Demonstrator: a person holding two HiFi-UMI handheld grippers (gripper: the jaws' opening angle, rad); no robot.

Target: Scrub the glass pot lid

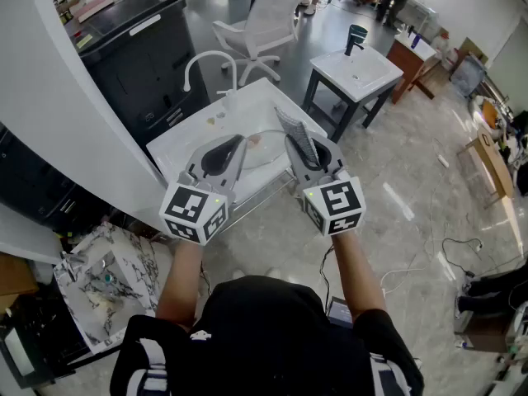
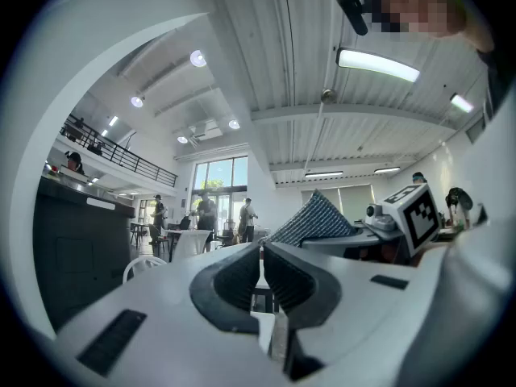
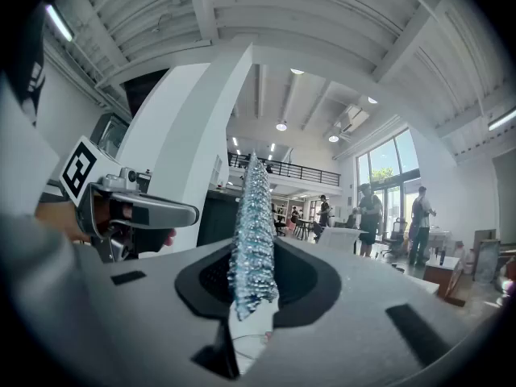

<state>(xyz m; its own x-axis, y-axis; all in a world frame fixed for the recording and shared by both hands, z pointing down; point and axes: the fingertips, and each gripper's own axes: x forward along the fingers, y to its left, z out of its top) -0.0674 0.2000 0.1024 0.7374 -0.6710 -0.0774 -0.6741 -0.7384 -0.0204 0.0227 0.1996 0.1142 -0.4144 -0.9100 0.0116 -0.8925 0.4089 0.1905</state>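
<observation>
In the head view both grippers are held level above a white sink basin (image 1: 247, 106). A clear glass pot lid (image 1: 264, 151) seems to lie in the basin between them, partly hidden by the jaws. My left gripper (image 1: 233, 147) is shut with nothing in it; in its own view the dark pads (image 2: 242, 276) meet. My right gripper (image 1: 299, 143) is shut on a grey woven scrub pad (image 1: 295, 130), which stands upright between the jaws (image 3: 254, 232). The pad also shows in the left gripper view (image 2: 316, 220).
A curved white faucet (image 1: 210, 60) rises at the basin's far edge. A black cabinet (image 1: 144, 48) stands behind on the left, a white chair (image 1: 268, 23) beyond, and a second sink stand (image 1: 356, 71) to the right. Marble slabs (image 1: 107, 266) lie on the floor.
</observation>
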